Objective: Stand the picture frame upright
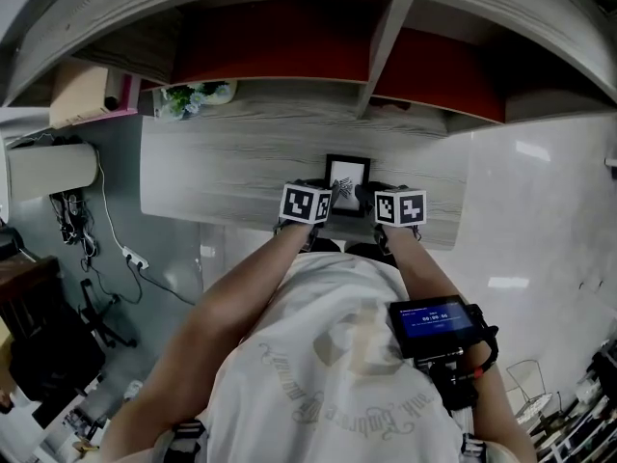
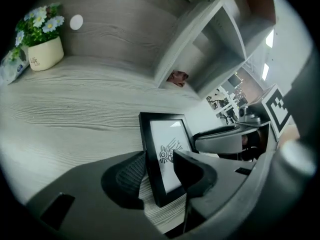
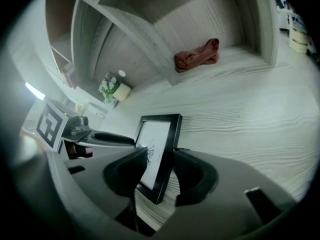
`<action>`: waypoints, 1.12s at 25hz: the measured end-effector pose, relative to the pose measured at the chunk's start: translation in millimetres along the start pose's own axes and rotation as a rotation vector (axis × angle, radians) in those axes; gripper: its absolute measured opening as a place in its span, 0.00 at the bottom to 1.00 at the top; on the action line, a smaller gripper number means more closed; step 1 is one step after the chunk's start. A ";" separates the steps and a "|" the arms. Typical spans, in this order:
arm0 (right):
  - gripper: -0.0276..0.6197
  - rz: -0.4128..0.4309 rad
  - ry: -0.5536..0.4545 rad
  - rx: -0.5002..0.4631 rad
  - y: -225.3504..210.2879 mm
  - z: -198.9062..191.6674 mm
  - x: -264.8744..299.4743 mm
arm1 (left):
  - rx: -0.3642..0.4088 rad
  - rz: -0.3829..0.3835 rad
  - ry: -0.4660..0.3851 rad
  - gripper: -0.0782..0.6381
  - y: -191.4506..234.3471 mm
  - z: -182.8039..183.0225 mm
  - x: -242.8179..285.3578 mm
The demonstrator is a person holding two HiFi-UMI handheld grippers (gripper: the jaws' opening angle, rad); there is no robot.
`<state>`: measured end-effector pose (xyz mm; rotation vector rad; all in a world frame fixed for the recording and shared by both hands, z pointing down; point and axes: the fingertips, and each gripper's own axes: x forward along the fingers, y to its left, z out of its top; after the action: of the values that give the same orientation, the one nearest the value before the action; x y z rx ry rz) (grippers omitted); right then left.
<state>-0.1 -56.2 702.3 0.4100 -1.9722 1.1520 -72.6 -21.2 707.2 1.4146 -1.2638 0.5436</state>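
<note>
From the head view, the picture frame (image 1: 347, 183) sits on a pale wood-grain desk (image 1: 241, 162), below a shelf unit (image 1: 381, 41) with red back panels. The left gripper (image 1: 323, 201) is at the frame's left edge and the right gripper (image 1: 371, 199) at its right edge, with their marker cubes on either side of it. A flower pot (image 1: 193, 96) stands far off at the back left of the desk. A small lit screen (image 1: 436, 324) is strapped to the person's right forearm.

In the left gripper view, the left gripper (image 2: 160, 169) has its jaws spread wide. The black frame's (image 2: 167, 149) left side stands between them, one pad behind it and the other in front of the glass. Neither pad clearly presses on it. The frame appears to rest on its lower edge, leaning back a little, and shows a winged emblem on white. A reddish cloth (image 2: 177, 77) lies in a shelf bay behind.

In the right gripper view, the right gripper (image 3: 161, 166) is also wide open. The frame's (image 3: 155, 144) right side stands between its pads, with no firm clamp visible. Bare desk shows under the frame's near corner.
</note>
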 end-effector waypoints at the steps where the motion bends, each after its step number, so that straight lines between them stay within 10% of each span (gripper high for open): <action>1: 0.30 -0.014 0.016 -0.002 -0.8 -2.1 1.2 | 0.006 0.004 0.015 0.38 -0.8 -2.3 1.7; 28: 0.18 -0.141 -0.006 -0.020 -15.3 -3.9 0.4 | -0.032 0.069 -0.005 0.27 3.2 -4.3 5.1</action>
<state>10.9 -61.1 712.5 0.5340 -1.9260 1.0422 -72.4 -18.7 714.1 1.3509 -1.3231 0.5648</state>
